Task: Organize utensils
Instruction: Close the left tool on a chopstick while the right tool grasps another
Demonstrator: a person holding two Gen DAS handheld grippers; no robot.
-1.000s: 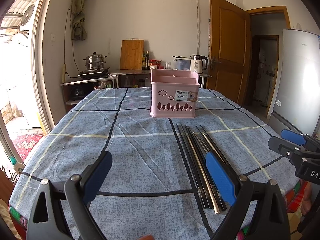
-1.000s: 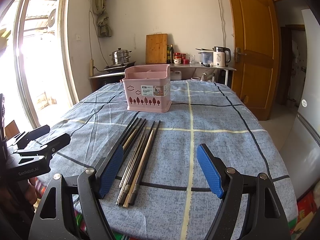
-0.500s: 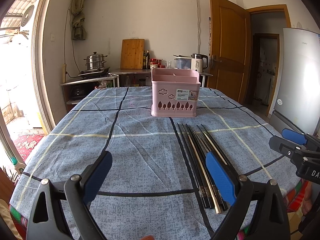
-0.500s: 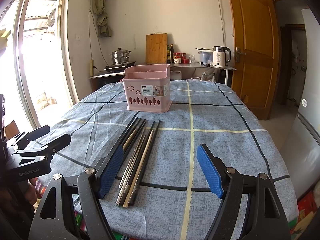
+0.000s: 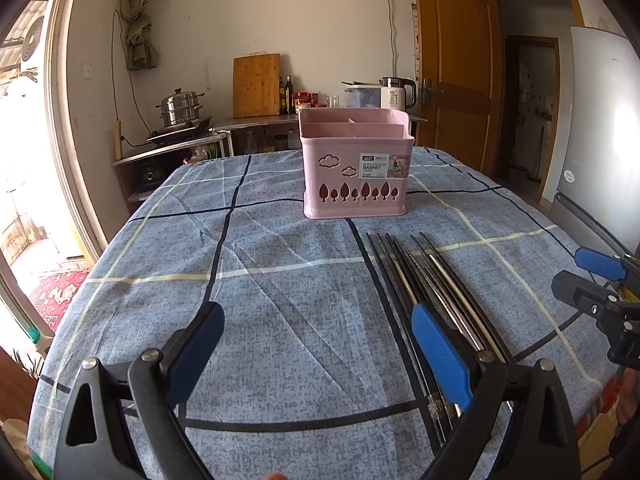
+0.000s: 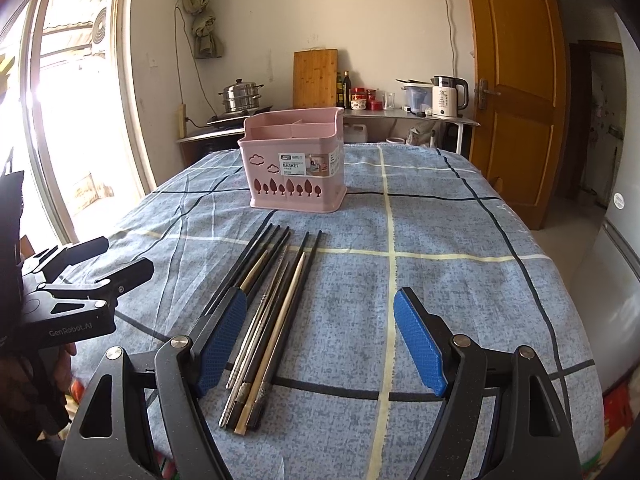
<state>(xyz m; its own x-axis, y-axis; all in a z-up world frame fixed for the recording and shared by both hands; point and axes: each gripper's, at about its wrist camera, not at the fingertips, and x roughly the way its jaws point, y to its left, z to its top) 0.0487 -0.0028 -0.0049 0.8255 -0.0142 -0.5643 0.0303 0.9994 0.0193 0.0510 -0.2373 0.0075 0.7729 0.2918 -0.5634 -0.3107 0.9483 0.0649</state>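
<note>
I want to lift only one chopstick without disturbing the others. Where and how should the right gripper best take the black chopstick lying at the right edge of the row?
Probably from above, near its far tip, where the chopsticks fan apart; near ends lie packed. The open right gripper should straddle it across its length.

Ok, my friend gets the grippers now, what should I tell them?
Left gripper: open, empty, above the cloth left of the chopsticks.
Right gripper: open, empty, over the chopsticks' near ends.
Chopsticks: all lying in a bundle on the table, in front of the pink basket.
Basket: upright; no chopsticks stick out of it.
Done: nothing.
Left: pick up the chopsticks and stand them in the basket.
</note>
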